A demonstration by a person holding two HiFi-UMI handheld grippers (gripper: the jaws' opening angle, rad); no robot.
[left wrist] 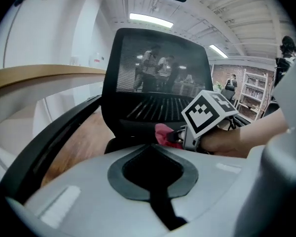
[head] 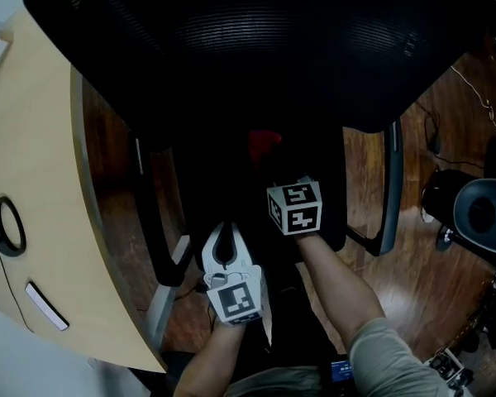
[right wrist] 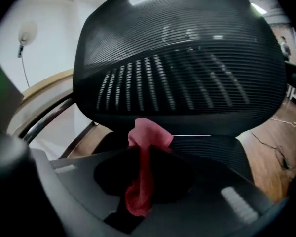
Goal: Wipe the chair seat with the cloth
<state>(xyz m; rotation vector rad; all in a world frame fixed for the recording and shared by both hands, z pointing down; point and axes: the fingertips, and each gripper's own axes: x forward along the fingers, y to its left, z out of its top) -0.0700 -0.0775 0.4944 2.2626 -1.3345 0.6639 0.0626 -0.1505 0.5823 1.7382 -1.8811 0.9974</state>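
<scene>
— Where's the red cloth (right wrist: pixel 148 135)?
— Clamped between the right gripper's (right wrist: pixel 146 154) jaws, bunched at their tips, with the mesh chair seat (right wrist: pixel 212 149) just beyond.
— And the left gripper (head: pixel 224 240)?
— Jaws together, empty; the cloth lies ahead, right of them.

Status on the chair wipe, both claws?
Left claw shut, empty. Right claw shut on red cloth, over chair seat; contact unclear. Nothing seen blocking; armrests flank the seat.
</scene>
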